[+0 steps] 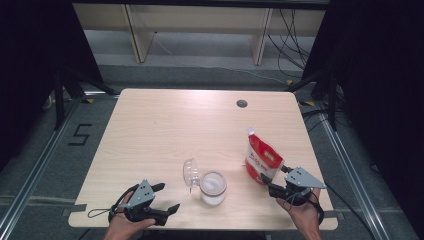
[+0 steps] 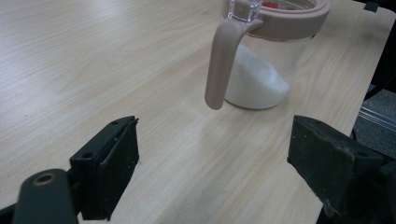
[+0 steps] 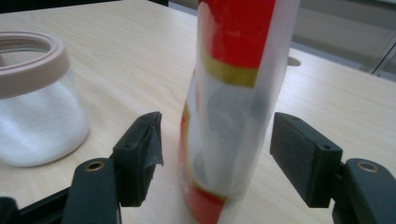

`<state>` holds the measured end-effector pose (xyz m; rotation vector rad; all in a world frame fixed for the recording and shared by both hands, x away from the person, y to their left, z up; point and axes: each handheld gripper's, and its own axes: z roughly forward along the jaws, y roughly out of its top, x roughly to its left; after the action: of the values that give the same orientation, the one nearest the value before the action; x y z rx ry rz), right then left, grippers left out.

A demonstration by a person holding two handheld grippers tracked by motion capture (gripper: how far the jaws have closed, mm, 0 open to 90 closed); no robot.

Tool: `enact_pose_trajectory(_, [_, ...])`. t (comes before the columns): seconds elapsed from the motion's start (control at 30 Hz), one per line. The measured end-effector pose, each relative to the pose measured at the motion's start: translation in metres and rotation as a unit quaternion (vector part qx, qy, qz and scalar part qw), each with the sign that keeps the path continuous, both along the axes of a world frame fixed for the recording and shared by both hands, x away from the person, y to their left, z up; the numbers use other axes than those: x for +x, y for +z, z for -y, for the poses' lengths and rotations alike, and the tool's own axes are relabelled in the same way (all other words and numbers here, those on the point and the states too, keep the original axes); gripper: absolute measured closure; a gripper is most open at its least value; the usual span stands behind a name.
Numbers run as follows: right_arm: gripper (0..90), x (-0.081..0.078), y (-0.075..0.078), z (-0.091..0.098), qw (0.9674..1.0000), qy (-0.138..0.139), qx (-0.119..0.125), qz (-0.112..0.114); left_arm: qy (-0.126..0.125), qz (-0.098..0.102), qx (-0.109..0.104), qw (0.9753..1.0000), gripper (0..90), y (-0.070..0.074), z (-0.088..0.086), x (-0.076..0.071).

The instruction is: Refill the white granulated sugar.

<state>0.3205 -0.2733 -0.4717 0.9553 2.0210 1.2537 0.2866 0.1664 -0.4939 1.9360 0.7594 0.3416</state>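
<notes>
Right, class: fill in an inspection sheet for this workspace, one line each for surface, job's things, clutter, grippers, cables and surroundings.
Surface: light wooden table, with a round cable hole.
Job's things: red and white pouch upright; glass jar with white powder, its hinged lid open.
Clutter: nothing seen.
Grippers: left gripper open, apart from the jar; right gripper open, jaws either side of the pouch, not pressing.
Cables: black cords trail from both grippers.
Surroundings: dark curtains, shelving behind, floor marking.
</notes>
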Motion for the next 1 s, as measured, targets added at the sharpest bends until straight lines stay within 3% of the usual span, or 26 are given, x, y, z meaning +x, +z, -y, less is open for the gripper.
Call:
enact_pose_trajectory(0.03, [34.7,-0.002,0.000,0.000,0.9999,0.000,0.009,-0.010,-0.001,0.001,0.008,1.0000,15.9,0.001,-0.001,0.000])
enact_pose_trajectory(0.07, [34.1,-0.004,0.000,0.001,1.0000,0.000,0.002,-0.005,-0.002,0.000,0.011,0.9999,15.9,0.001,-0.002,0.000])
enact_pose_trajectory(0.1, [33.6,-0.006,-0.002,0.001,0.9998,0.000,0.005,-0.019,-0.003,-0.001,0.006,1.0000,15.9,0.001,-0.001,0.001])
enact_pose_trajectory(0.13, [33.6,-0.006,-0.003,0.001,1.0000,-0.002,0.006,-0.007,-0.003,-0.001,0.005,1.0000,15.9,0.001,-0.001,0.001])
enact_pose_trajectory(0.17, [33.6,-0.010,-0.004,0.000,0.9994,-0.004,0.013,-0.032,-0.002,-0.001,0.004,1.0000,15.9,0.002,-0.001,0.001])
enact_pose_trajectory(0.27, [33.6,-0.008,-0.006,0.002,0.9999,0.003,-0.009,-0.013,0.005,-0.003,0.002,1.0000,15.9,0.001,0.000,0.000])
enact_pose_trajectory(0.3, [33.3,-0.012,-0.007,0.000,0.9993,-0.007,0.004,-0.036,0.002,-0.004,0.003,1.0000,15.9,0.002,-0.001,0.001])
enact_pose_trajectory(0.37, [33.0,-0.013,-0.008,0.001,0.9992,-0.003,0.004,-0.040,-0.001,0.005,0.006,1.0000,15.8,0.003,-0.003,0.002])
enact_pose_trajectory(0.43, [32.5,-0.014,-0.009,0.002,0.9993,-0.007,-0.003,-0.035,0.006,-0.004,-0.002,1.0000,15.8,0.003,-0.003,0.002])
enact_pose_trajectory(0.5, [32.3,-0.019,-0.009,0.002,0.9984,-0.014,0.010,-0.055,0.001,-0.005,-0.004,1.0000,15.8,0.002,-0.001,0.002])
enact_pose_trajectory(0.7, [31.1,-0.025,-0.009,0.006,0.9987,-0.008,0.011,-0.048,-0.002,-0.008,-0.005,1.0000,15.9,0.002,0.002,0.000])
enact_pose_trajectory(0.73, [30.8,-0.025,-0.009,0.006,0.9992,-0.008,0.006,-0.038,-0.001,-0.010,-0.005,0.9999,15.9,0.002,0.002,0.000])
enact_pose_trajectory(0.8, [30.2,-0.029,-0.009,0.006,0.9983,-0.015,0.014,-0.055,-0.006,0.000,-0.003,1.0000,15.9,0.002,0.001,0.001])
enact_pose_trajectory(0.83, [30.2,-0.030,-0.010,0.006,0.9986,-0.008,0.003,-0.053,-0.005,0.000,-0.005,1.0000,15.8,0.003,0.000,0.001])
enact_pose_trajectory(1.0, [29.4,-0.036,-0.012,0.004,0.9977,-0.016,0.011,-0.065,0.000,-0.004,0.001,1.0000,15.8,0.004,-0.001,0.000])
